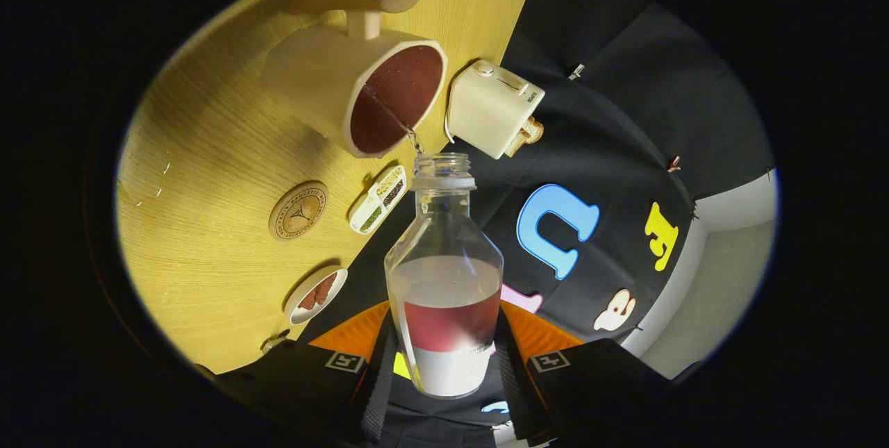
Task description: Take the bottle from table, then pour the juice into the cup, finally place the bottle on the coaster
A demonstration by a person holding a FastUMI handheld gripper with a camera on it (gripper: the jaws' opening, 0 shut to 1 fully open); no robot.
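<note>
My gripper is shut on a clear bottle with a red and white label band, both fingers pressing its lower body. The whole view is tilted, with the bottle's open mouth right at the rim of a white cup that has a wooden handle. A thin trickle of juice runs from the mouth into the cup, which holds dark red juice. The bottle looks nearly drained. A round wooden coaster lies bare on the yellow wooden table, beside the cup and ahead of my fingers.
A white toaster with bread in it stands close to the cup at the table's edge. A small box of seeds lies between the coaster and the bottle's neck. A small white dish with brown food sits nearer my fingers.
</note>
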